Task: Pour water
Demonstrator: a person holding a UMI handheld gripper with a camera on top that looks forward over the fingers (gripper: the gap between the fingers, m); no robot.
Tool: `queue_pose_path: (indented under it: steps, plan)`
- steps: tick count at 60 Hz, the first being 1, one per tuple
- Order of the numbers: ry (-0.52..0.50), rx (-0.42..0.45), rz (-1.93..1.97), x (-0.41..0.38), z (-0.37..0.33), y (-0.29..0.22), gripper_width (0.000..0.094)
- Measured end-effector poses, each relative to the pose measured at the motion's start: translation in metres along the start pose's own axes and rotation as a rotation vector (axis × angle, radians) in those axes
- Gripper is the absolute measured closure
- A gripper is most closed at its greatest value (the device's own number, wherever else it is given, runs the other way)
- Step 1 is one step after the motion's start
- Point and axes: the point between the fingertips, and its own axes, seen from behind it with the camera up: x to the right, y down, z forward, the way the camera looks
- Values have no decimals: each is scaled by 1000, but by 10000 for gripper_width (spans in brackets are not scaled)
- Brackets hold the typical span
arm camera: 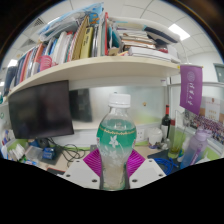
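A clear plastic water bottle [116, 140] with a white cap and a green label stands upright between my fingers. My gripper [115, 165] is shut on the bottle's lower body, with the magenta pads [93, 160] pressing on both sides. The bottle is lifted above the desk and hides what lies straight ahead. No cup or other vessel shows in the gripper view.
A dark monitor [40, 108] stands to the left on a cluttered desk [55, 155]. A shelf [95, 68] packed with books runs overhead. A purple banner [190, 88] and a dark bottle [166, 124] are on the right.
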Motion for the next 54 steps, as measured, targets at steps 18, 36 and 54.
queue_pose_path:
  steps: [18, 36, 54]
  plan:
    - [31, -41, -100, 80, 32, 77, 647]
    - [-15, -107, -106, 85, 50, 138, 647]
    - [-39, -58, -106, 86, 44, 137, 411]
